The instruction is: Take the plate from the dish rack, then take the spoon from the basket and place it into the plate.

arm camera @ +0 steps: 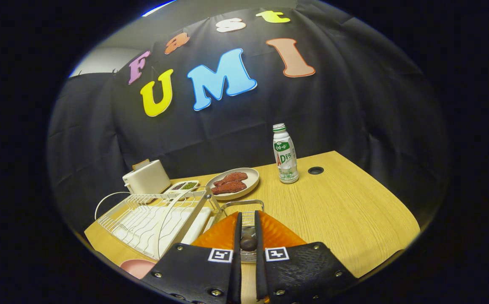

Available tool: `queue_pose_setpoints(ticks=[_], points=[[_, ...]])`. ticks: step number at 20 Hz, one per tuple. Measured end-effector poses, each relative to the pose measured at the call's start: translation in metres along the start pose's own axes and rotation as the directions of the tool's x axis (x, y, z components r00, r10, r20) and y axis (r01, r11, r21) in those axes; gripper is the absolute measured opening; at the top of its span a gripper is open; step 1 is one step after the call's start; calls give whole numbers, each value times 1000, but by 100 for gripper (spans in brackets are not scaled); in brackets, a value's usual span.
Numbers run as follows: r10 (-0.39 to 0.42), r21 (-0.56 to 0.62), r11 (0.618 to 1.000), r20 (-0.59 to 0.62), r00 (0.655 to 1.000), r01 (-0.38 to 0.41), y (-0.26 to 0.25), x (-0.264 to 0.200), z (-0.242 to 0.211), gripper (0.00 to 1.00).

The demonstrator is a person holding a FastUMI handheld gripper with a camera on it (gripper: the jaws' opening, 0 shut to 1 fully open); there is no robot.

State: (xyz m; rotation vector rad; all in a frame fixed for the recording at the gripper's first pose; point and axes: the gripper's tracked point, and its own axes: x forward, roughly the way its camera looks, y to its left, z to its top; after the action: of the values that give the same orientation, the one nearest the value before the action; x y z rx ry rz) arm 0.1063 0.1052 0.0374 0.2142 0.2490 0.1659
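Observation:
My gripper hangs over the small wire basket that stands at the right end of the dish rack. Its orange fingers are almost together. A dark, rounded piece of the spoon sits pinched between them, and the rest of the spoon is hidden. A pink plate lies on the wooden table in front of the rack, left of the gripper body, which partly covers it. No dishes stand in the rack.
Beyond the basket sits a beige plate with two reddish slices. A white bottle stands to its right, near a cable hole. A white toaster and a small dish of greens are behind the rack.

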Motion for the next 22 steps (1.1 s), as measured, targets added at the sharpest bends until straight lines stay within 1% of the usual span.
queue_pose_setpoints(ticks=[1, 4, 8, 11, 17, 20, 22], points=[[-5, -10, 1000, -11, 1000, 5, 0, 0, 2, 7], [-22, -41, 999, -38, 999, 21, 1, 0, 6, 7], [-6, -50, 999, -47, 999, 4, 7, -1, 18, 7], [-14, -69, 998, -49, 999, 10, 9, -6, 31, 7], [-2, -127, 992, -17, 1000, -1, 21, -39, 75, 7], [20, -159, 987, 1, 1000, -20, 37, -64, 96, 7], [53, -162, 986, 10, 999, -50, 55, -83, 105, 7]])
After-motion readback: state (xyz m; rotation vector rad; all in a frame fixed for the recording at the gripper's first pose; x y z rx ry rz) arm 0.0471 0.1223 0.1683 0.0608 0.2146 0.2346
